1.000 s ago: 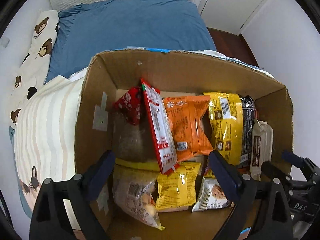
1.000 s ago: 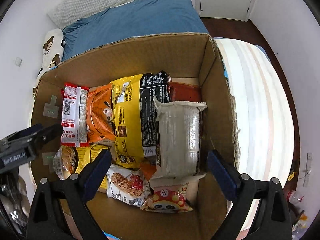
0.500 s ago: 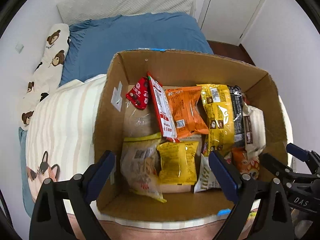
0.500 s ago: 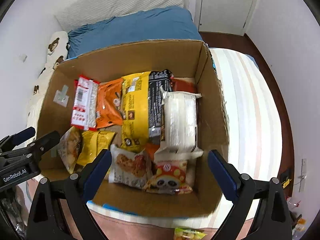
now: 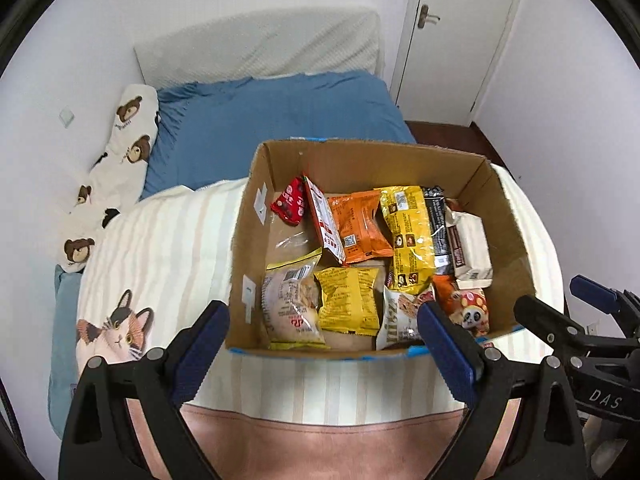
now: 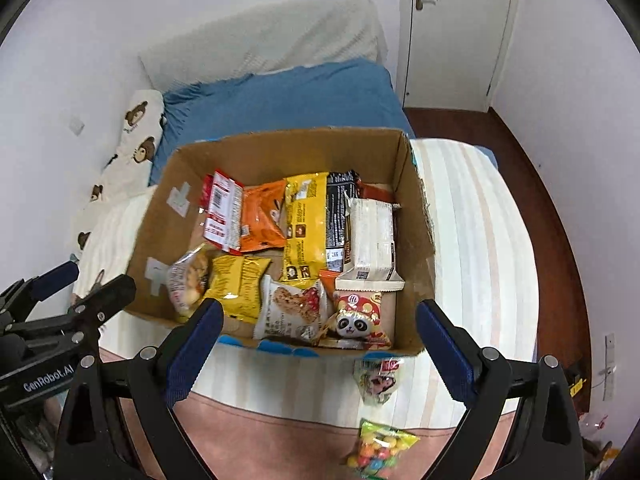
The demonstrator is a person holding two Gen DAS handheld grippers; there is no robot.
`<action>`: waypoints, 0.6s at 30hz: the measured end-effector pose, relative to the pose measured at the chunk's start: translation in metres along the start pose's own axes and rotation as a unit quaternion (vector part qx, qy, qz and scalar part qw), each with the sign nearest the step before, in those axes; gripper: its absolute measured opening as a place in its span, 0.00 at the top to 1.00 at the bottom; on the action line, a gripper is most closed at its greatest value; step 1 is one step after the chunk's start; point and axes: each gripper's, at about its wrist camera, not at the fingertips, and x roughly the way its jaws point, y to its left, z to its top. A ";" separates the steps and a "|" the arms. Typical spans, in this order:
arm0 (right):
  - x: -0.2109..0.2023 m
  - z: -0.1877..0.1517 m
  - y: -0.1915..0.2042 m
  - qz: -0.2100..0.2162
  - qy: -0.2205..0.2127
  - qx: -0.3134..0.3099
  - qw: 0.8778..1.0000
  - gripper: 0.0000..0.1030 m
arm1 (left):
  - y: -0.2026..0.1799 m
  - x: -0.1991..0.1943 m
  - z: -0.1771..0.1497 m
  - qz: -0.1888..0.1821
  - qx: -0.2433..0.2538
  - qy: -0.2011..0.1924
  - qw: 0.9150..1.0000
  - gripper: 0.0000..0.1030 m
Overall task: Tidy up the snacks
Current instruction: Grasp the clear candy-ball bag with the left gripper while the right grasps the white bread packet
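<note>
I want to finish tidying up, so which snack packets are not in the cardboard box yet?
Two: the pale packet on the striped blanket just outside the box's near wall, and the bag of coloured candy balls nearer still. All others lie inside.

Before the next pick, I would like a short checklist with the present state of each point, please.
1. Left gripper empty and open: ok.
2. Right gripper empty and open: ok.
3. Snacks remaining outside the cardboard box: not ok; a small packet and a bag of coloured candy lie on the bed in front of it.
4. Free space in the box for them: cannot tell; the packets cover most of the floor.
5. Path down to the two loose snacks is free: ok.
</note>
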 end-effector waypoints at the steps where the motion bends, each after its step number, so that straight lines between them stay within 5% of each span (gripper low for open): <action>1: -0.007 -0.003 0.001 0.000 -0.006 -0.001 1.000 0.04 | 0.000 -0.006 -0.003 -0.001 0.000 -0.004 1.000 0.07; 18: -0.079 -0.036 0.001 0.014 -0.056 -0.003 0.998 0.04 | -0.008 -0.063 -0.033 -0.009 0.009 -0.043 0.999 0.07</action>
